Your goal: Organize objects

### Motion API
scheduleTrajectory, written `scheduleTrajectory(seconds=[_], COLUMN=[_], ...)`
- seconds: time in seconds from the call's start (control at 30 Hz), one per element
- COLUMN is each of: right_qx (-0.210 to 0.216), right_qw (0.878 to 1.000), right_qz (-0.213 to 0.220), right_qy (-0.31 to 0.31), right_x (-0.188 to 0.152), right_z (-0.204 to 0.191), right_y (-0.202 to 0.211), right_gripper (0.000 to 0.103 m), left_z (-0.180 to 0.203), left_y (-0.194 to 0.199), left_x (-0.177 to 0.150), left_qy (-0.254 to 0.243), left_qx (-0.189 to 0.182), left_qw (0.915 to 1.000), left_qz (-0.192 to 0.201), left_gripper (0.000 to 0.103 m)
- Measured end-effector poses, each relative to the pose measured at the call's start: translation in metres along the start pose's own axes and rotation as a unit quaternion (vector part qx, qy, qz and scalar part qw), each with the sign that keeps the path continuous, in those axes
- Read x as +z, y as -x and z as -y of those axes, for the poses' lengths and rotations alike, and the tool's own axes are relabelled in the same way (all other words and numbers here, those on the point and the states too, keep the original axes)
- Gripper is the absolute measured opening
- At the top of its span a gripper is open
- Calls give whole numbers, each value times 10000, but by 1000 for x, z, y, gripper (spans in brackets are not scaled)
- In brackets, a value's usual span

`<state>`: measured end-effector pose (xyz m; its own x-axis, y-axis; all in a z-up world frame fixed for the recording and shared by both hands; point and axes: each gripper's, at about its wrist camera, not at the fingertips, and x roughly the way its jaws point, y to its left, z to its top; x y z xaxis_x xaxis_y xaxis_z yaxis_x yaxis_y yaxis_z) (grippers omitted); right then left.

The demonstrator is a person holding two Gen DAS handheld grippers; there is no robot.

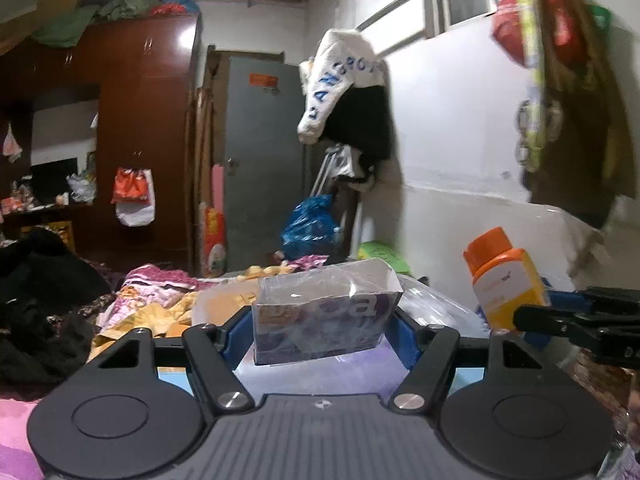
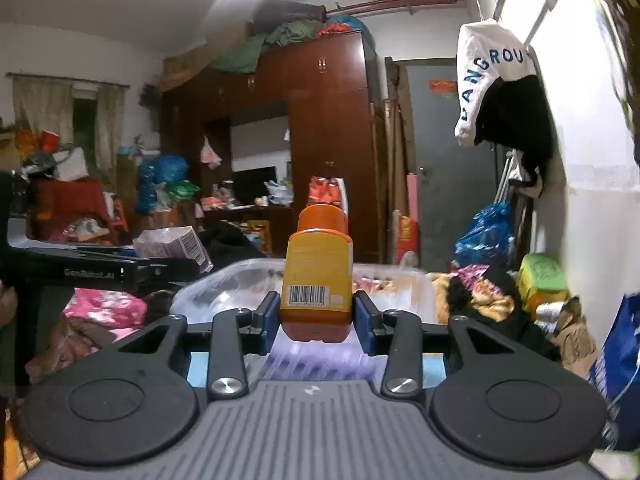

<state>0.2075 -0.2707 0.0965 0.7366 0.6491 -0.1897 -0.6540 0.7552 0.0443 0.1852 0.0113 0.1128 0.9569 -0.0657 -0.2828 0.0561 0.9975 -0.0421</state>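
- Purple box (image 1: 326, 314), plastic-wrapped and print blurred, clamped in left gripper (image 1: 320, 334) above clear bin (image 1: 436, 304).
- Orange bottle (image 2: 317, 276), base cut off, pinched upright by right gripper (image 2: 316, 318).
- Beyond, bin rim (image 2: 240, 276) smeared, bedding (image 1: 160, 292) cluttered.

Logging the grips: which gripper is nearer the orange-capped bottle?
Right. The right gripper clamps the orange-capped bottle; the left gripper, beside it, holds a purple box.

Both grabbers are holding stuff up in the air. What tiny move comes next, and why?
Probably lower the bottle forward into the clear bin. The right gripper is clamped on it, upright and lifted, with the bin just beyond. The left gripper holds the purple box and could follow.
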Motion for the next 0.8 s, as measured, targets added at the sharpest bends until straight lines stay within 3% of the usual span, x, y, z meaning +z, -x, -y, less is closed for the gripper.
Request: scheduleTrajectory(seconds=[0.13, 0.27, 0.6, 0.67, 0.7, 0.8], right_qx=[12, 0, -55, 12, 47, 78], right_qw=[9994, 9964, 9938, 9932, 9934, 9944], right_qz=[-331, -828, -1094, -1133, -1082, -944], right_qy=[-112, -203, -187, -275, -370, -461], right_x=[23, 20, -2, -2, 0, 2], right_z=[7, 11, 11, 14, 17, 21], right_y=[-46, -89, -104, -105, -105, -97], right_gripper=[43, 43, 43, 45, 48, 80], left_z=[-10, -16, -28, -28, -29, -30], left_y=[-44, -79, -95, -93, -92, -86], left_x=[20, 17, 5, 3, 3, 0], left_qy=[226, 295, 541, 552, 558, 598], left_qx=[139, 218, 95, 84, 111, 193], left_qw=[9986, 9955, 9925, 9930, 9934, 9942], left_qz=[-466, -876, -1091, -1039, -999, -875], left_gripper=[73, 73, 75, 93, 95, 99])
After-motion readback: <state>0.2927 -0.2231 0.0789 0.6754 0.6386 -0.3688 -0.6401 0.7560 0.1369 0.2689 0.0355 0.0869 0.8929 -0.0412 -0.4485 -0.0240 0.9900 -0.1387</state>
